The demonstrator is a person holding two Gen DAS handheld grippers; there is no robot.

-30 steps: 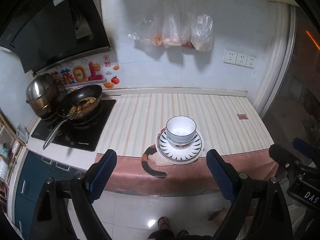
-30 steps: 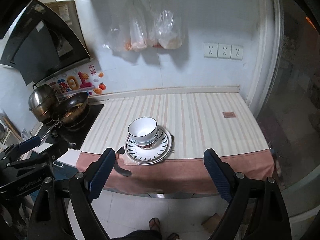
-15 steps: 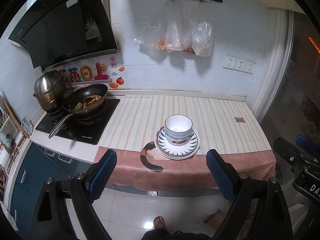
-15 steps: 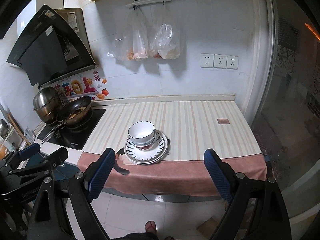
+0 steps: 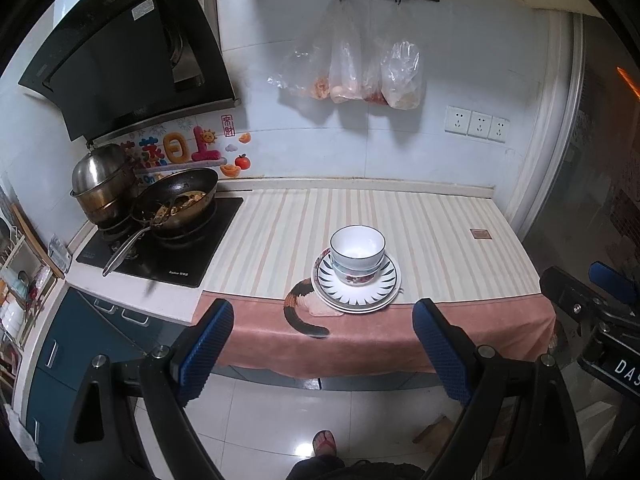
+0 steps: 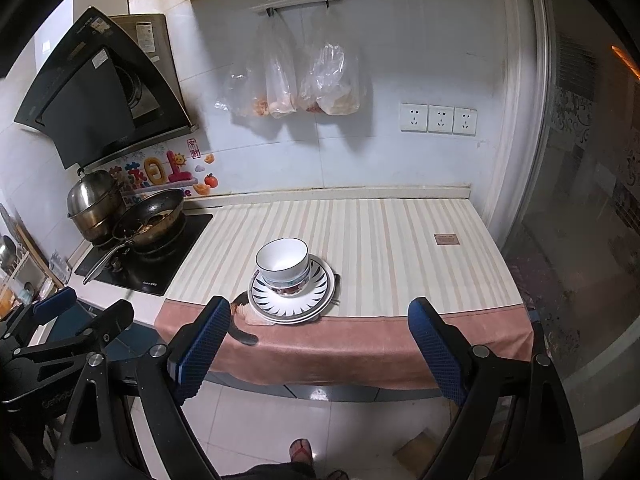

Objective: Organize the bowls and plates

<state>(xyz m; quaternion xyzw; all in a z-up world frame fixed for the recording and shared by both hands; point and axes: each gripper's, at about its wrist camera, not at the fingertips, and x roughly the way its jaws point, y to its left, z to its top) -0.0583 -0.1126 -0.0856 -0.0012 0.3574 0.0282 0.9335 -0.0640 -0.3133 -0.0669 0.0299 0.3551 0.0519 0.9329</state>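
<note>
Stacked bowls [image 5: 357, 254] are being carried on stacked plates [image 5: 356, 294] near the front edge of the striped tabletop [image 5: 440, 232]. Left gripper [image 5: 322, 346] and right gripper [image 6: 318, 344] are both being held wide open, empty, well short of the stack

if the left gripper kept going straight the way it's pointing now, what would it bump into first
Probably the stacked bowls on the plates. The left gripper is open and empty, back from the counter, aimed down toward that stack. Nothing shows in between, though depth is hard to judge.
</note>
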